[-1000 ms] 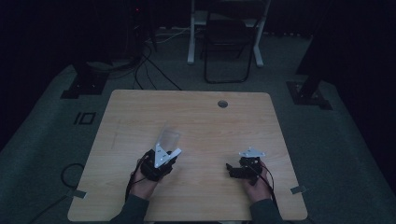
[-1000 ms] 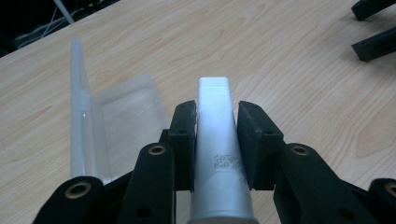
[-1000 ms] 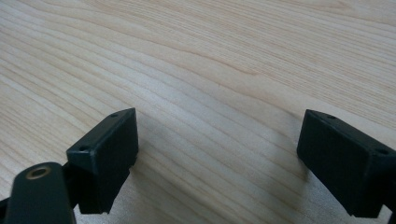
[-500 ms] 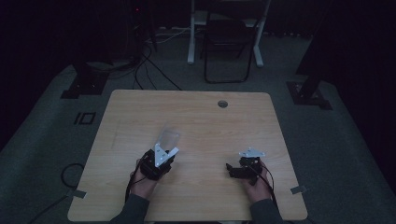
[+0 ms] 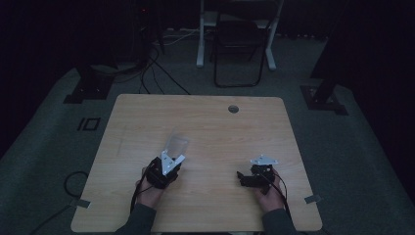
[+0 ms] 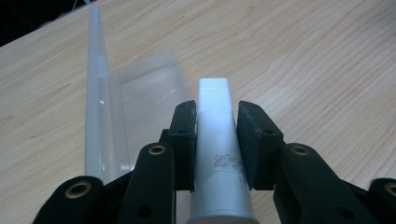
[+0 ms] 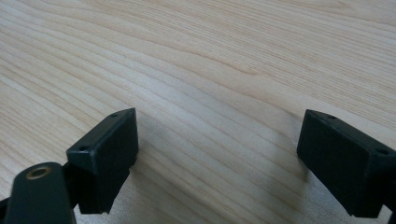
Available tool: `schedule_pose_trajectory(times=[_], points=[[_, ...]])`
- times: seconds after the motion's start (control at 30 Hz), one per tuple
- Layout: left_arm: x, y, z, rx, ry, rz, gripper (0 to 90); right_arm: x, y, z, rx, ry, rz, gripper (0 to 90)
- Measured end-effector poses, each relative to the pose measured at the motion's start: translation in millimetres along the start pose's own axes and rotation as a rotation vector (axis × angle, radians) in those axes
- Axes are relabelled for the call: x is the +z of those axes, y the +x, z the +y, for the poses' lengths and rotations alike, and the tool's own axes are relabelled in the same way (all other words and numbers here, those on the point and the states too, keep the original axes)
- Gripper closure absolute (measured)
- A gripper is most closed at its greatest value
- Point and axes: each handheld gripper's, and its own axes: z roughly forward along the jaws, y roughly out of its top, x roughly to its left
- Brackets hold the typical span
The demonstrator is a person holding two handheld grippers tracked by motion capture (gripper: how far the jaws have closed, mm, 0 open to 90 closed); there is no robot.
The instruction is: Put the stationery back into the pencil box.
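Note:
In the left gripper view, a white squeeze tube (image 6: pixel 214 116) with small printed text lies lengthwise between the two black jaws of my left gripper (image 6: pixel 215 126), which is shut on it. A clear plastic case (image 6: pixel 122 98) lies on the wood just to the left of the tube, long and open-looking. From the high view, the left gripper (image 5: pixel 165 169) sits at the front left of the table with the clear case (image 5: pixel 176 144) right in front of it. My right gripper (image 5: pixel 247 179) rests at the front right, and its jaws (image 7: pixel 217 149) stand wide open over bare wood.
The light wooden table (image 5: pixel 147 112) has a round cable hole (image 5: pixel 233 108) near its far edge. Beyond it, on the dark floor, stand a folding chair (image 5: pixel 237 44) and white desk legs, with cables (image 5: pixel 161 73) to the left.

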Motion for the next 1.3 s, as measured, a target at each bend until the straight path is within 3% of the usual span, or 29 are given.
schedule_pose_trajectory(times=[1.3], points=[[10.3,4.6,-10.8,0.009,0.035,0.088,68.5,-0.4,0.5,-0.4,-0.001,0.001,0.001,12.4]])
